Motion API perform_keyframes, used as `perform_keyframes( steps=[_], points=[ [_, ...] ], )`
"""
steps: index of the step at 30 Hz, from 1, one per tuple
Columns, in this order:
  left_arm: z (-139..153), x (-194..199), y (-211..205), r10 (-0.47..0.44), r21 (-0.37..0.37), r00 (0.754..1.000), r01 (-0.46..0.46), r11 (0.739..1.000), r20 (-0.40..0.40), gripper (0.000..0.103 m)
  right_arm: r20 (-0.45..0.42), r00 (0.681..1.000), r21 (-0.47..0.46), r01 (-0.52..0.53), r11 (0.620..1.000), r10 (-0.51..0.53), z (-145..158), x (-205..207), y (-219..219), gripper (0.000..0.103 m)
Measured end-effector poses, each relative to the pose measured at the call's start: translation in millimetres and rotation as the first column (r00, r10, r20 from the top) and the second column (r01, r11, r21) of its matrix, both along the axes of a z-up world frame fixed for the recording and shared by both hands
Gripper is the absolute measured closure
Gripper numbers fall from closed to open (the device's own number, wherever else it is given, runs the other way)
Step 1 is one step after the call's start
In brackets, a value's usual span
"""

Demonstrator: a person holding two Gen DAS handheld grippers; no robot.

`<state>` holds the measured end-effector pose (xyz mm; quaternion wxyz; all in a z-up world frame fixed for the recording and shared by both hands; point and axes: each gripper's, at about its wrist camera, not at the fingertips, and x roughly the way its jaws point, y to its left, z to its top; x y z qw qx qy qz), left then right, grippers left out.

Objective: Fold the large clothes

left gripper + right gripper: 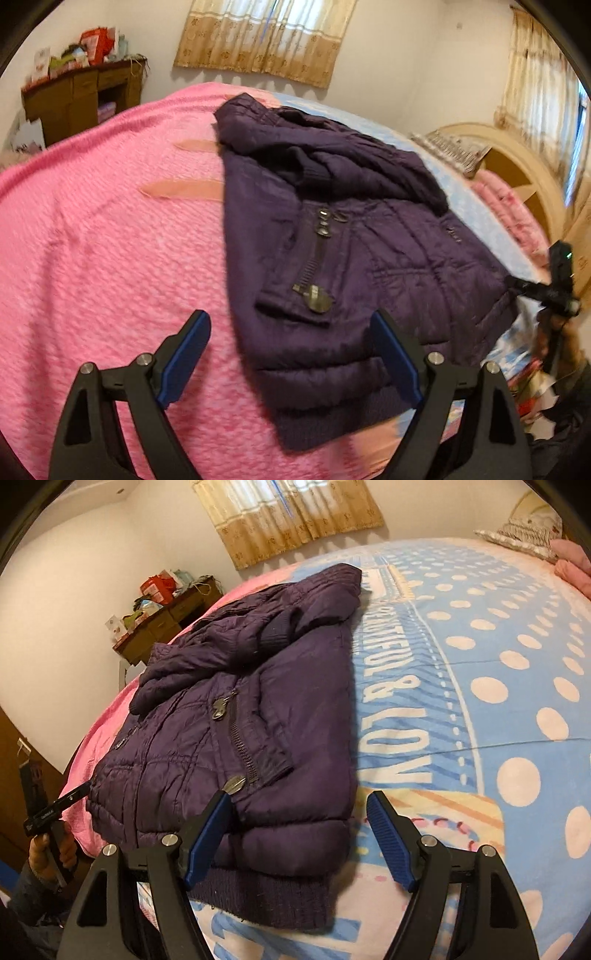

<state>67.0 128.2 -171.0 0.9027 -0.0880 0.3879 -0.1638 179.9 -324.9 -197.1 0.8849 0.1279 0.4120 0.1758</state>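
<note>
Across the bed, a pink blanket (pixel 92 240) covers the left side and a blue dotted sheet (pixel 498 664) the right; the purple jacket (pixel 351 240) lies over their seam, sleeves already folded in across its chest. Its long axis runs from the ribbed hem (pixel 266 897) at the near edge to the hood (pixel 258 114) at the far end, zipper facing up. Both tools hover just short of the hem with fingers spread and nothing held: the left gripper (pixel 291 358) and the right gripper (pixel 295 842). The next fold probably goes best by pinching both hem corners evenly and carrying them toward the hood, keeping the padding flat.
</note>
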Motion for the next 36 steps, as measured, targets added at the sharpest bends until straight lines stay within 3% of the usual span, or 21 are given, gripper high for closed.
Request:
perform_keyframes(
  steps=[2, 4, 6, 9, 13, 14, 15, 17, 20, 22, 27, 30, 36],
  points=[
    [-6.6, -2.8, -2.9, -0.031, -0.018, 0.999, 0.030, 0.999, -0.013, 0.022, 0.009, 1.000, -0.001, -0.017, 1.000, 0.017, -1.5, -5.6, 3.0, 0.036],
    [-11.2, -7.3, -11.7, -0.027, 0.030, 1.000, 0.027, 0.999, 0.005, 0.022, 0.011, 1.000, 0.001, -0.015, 1.000, 0.015, -2.1, -9.1, 0.6, 0.044],
    [-15.7, -7.1, -11.7, -0.025, 0.028, 1.000, 0.025, 0.999, -0.001, 0.022, 0.001, 1.000, 0.059, -0.013, 0.998, 0.013, -5.0, -9.1, -8.2, 0.046],
    [-23.6, -1.2, -4.6, -0.005, -0.035, 1.000, 0.005, 0.999, -0.010, 0.021, -0.012, 1.000, 0.124, -0.001, 0.992, 0.003, -9.3, -0.5, -13.2, 0.047],
    [-23.5, -2.4, -17.0, -0.001, 0.029, 1.000, 0.001, 1.000, 0.021, 0.021, -0.002, 1.000, 0.131, -0.013, 0.991, 0.013, -12.3, 7.6, -8.9, 0.047],
    [-23.2, -2.6, -19.0, -0.008, 0.046, 1.000, 0.007, 0.999, 0.024, 0.028, -0.001, 1.000, 0.127, -0.022, 0.992, 0.023, -11.0, 5.8, -8.4, 0.050],
    [-21.1, -4.6, -18.7, -0.016, 0.053, 1.000, 0.015, 0.998, 0.024, 0.034, -0.005, 0.999, 0.133, -0.031, 0.991, 0.032, -10.3, 3.7, -9.4, 0.060],
    [-18.5, -5.4, -11.5, -0.027, 0.037, 0.999, 0.027, 0.999, 0.020, 0.054, -0.017, 0.998, 0.196, -0.056, 0.979, 0.061, -11.4, -2.7, -15.0, 0.066],
    [-7.7, -13.4, -0.8, -0.037, -0.012, 0.999, 0.037, 0.999, 0.020, 0.071, -0.024, 0.997, 0.271, -0.064, 0.960, 0.073, -12.9, -14.7, -17.2, 0.070],
    [5.7, -25.6, 1.6, -0.048, -0.035, 0.998, 0.049, 0.998, 0.034, 0.076, -0.020, 0.997, 0.302, -0.069, 0.951, 0.079, -7.7, -25.8, -16.6, 0.073],
    [35.0, -59.1, 11.0, -0.085, -0.147, 0.995, 0.091, 0.985, 0.045, 0.079, 0.004, 0.995, 0.428, -0.088, 0.900, 0.095, 18.2, -62.1, -29.5, 0.077],
    [51.3, -76.9, 19.2, -0.095, -0.236, 0.994, 0.103, 0.966, 0.047, 0.080, 0.018, 0.995, 0.478, -0.097, 0.873, 0.101, 38.0, -85.5, -34.9, 0.078],
    [87.5, -98.0, 27.1, -0.116, -0.343, 0.991, 0.134, 0.930, 0.073, 0.080, 0.079, 0.992, 0.555, -0.129, 0.822, 0.102, 79.0, -122.2, -40.4, 0.078]
  ],
)
